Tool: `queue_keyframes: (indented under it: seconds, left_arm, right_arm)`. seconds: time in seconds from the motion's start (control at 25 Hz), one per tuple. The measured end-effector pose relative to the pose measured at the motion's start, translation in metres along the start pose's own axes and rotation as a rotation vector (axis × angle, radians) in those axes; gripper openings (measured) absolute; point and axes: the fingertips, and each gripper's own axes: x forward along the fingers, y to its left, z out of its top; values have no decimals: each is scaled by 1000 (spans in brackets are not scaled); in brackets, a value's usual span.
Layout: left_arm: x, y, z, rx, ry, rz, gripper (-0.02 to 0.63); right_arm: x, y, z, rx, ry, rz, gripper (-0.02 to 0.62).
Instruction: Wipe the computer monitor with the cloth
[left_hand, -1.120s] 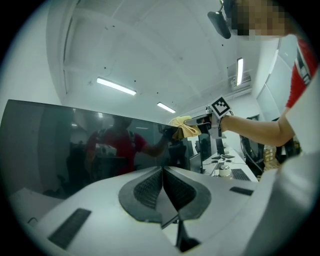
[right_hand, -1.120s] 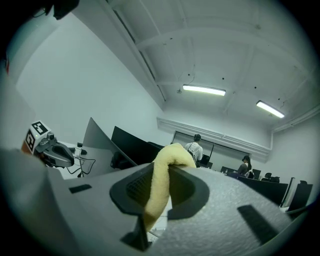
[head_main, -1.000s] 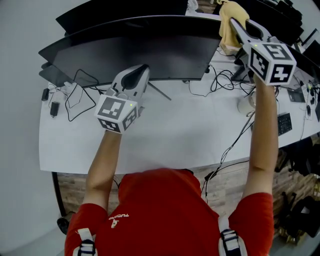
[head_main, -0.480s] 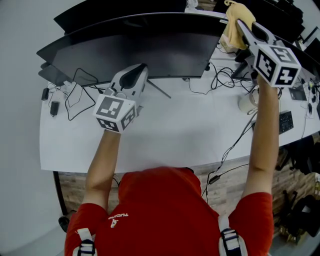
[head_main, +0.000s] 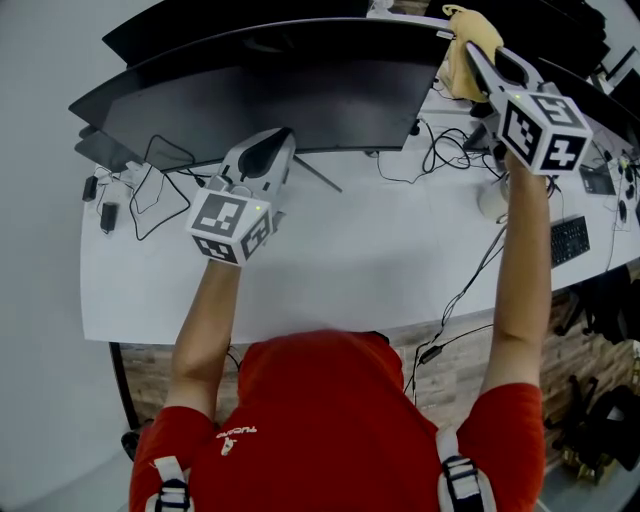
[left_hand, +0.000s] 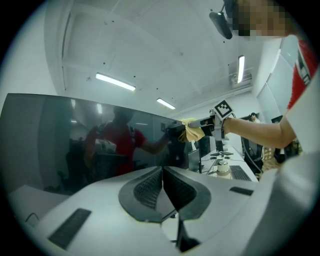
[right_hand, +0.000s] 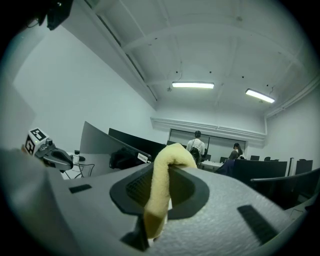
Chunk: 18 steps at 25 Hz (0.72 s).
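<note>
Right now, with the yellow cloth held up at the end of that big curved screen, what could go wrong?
1. The right gripper pinches only a fold of the cloth, at the monitor's right end; its hard tips might touch the screen instead of cloth.
2. Loose cables lie on the desk below that end; a low sweep could snag them.
3. The left gripper, shut and empty, hangs close before the screen and might bump it.

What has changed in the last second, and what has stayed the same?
Little. The right gripper, shut on the cloth, shifted slightly right and then back at the right end of the monitor. The left gripper stayed over the desk, jaws together and empty; the monitor did not move.
</note>
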Motion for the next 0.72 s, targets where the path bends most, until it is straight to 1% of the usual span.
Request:
queue_keyframes:
  seconds: [0.08,0.2,0.36,0.48,0.72]
  left_arm:
    - [-1,1,-1,0,3,1,11]
    - [-2,0,-2,-1,4,-2,11]
    - [-1,-1,-3,-8,7,-8,11]
    - [-2,-1,-4,-9,10,-11,11]
    - [-4,2,-9,-16,14,-7,11]
  right_arm:
    - [0,3,0,-14,-7,-2,60]
    - [-2,9,5,-71,-27,-9,60]
    - [-1,16,5,-141,-15,-18,60]
    - [3,20,0,-141,-1,-12,60]
    - [9,26,-23,-118,37,-11,60]
